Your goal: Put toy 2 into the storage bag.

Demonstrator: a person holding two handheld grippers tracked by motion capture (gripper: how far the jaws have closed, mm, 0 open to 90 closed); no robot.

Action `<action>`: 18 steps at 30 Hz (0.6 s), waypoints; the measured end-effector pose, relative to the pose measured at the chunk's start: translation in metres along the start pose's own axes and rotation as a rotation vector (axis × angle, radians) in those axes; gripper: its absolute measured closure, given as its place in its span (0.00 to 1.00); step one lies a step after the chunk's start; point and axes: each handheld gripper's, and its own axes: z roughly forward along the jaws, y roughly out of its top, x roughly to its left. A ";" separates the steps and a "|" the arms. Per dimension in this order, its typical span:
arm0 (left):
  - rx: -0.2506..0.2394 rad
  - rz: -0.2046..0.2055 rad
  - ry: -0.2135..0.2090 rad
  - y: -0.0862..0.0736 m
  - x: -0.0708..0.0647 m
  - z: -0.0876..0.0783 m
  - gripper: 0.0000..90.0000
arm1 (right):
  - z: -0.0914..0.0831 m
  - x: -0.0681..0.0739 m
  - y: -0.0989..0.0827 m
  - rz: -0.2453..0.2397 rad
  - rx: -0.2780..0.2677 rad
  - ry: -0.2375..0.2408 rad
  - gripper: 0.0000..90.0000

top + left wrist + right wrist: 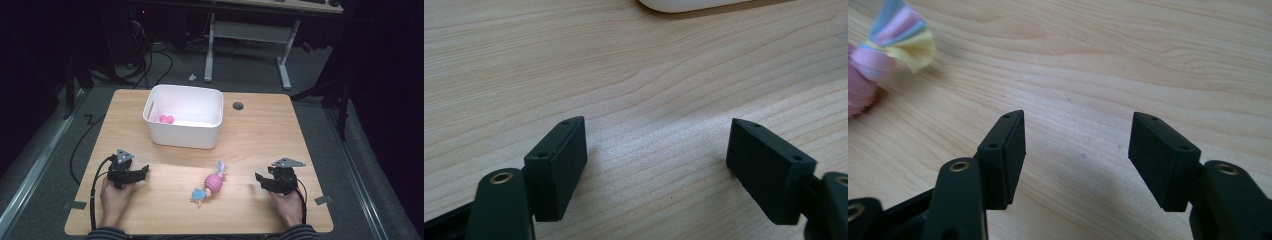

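Observation:
A pink candy-shaped toy (214, 182) with pastel frilled ends lies on the wooden table (260, 130), in front of a white bin (182, 136). Two pink balls (166, 119) rest inside the bin. My left gripper (145, 170) sits at the front left, open, its jaws over bare wood (656, 125). My right gripper (257, 177) is at the front right of the toy, pointing toward it. Its jaws stand apart (1078, 117) with nothing between them, and the toy's frilled end (895, 32) lies ahead to the upper left.
A round dark hole (238, 106) marks the tabletop to the right of the bin. The bin's rounded bottom edge (689, 4) shows at the top of the left gripper view. Beyond the table stand a white desk frame (284, 60) and floor cables (150, 60).

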 end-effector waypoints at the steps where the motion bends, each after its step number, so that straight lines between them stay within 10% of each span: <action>1: 0.000 0.000 0.000 0.000 0.000 0.000 0.27 | -0.002 0.002 0.001 -0.002 -0.008 0.008 0.46; 18: 0.000 0.000 0.000 0.000 0.000 0.000 0.27 | -0.012 0.044 0.030 -0.156 -0.016 0.132 0.51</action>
